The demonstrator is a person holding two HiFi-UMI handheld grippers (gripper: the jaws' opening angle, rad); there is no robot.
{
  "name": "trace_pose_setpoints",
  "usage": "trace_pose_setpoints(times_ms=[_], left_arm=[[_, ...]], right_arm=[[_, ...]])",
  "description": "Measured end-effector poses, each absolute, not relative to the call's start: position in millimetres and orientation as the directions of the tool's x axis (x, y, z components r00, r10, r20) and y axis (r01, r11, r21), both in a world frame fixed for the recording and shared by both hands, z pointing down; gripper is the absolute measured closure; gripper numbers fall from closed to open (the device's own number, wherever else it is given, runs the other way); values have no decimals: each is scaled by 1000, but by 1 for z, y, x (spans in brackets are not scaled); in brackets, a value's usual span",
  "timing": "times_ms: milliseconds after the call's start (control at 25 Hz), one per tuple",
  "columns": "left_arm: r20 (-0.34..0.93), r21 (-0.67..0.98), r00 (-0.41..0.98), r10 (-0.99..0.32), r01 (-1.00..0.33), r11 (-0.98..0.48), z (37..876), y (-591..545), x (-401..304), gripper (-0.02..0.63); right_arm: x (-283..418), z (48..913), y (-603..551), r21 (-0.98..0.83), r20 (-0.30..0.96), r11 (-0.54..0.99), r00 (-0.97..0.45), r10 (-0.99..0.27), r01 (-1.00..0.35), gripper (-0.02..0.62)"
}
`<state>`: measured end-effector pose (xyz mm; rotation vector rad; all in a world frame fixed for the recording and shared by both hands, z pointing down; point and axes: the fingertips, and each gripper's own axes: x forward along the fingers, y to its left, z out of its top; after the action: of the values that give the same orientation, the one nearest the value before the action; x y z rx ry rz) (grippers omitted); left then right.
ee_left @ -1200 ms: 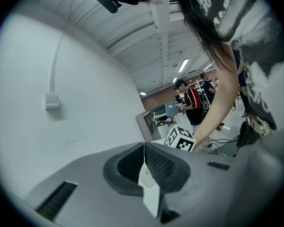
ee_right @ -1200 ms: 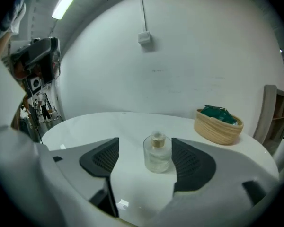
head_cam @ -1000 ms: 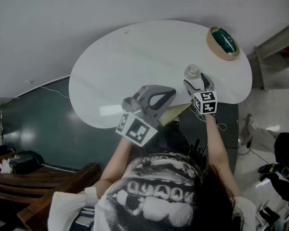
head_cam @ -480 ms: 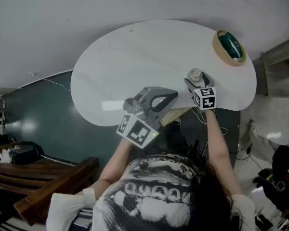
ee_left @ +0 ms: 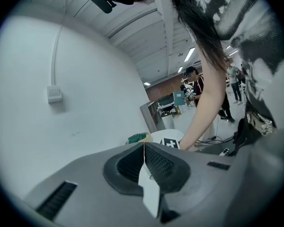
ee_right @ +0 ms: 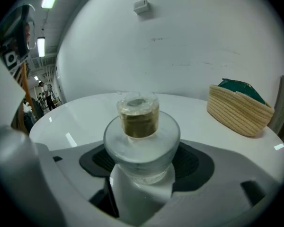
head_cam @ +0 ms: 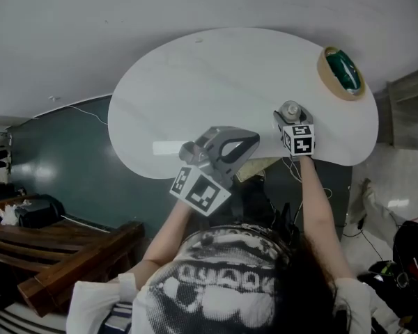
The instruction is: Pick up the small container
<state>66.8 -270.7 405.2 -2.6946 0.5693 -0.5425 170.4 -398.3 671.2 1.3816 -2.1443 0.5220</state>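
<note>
Jaws of the right gripper (ee_right: 144, 163) were closing around the small container (ee_right: 139, 122), pads seemingly not yet pressing it, on the white table (head_cam: 216, 82) near its edge. The lift was not yet done. The left gripper (ee_left: 143, 148) hung with jaws together.

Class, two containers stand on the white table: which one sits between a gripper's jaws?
The small clear container, between the closing jaws of the right gripper; the woven basket stands apart.

Soft even light, fisheye-warped edges
</note>
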Motion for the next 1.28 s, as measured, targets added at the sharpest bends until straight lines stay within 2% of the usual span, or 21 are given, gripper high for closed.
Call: trace_pose_setpoints(times_ms=[680,960,1280], left_arm=[[317,-387,840,-441,-310,-868,410,-268,63,601],[318,-379,837,-445,-317,-869,415,-268,59,601],[302,-381,841,-449,-325,-865,414,-274,55,601]], right_arm=[[173,664,-394,-69,610,401,-357,-707,-914,267],[178,623,-392,-75,545,382,-359,-758,-921,267],[156,550,-379,-60,445,447,-425,-788,-892,267]])
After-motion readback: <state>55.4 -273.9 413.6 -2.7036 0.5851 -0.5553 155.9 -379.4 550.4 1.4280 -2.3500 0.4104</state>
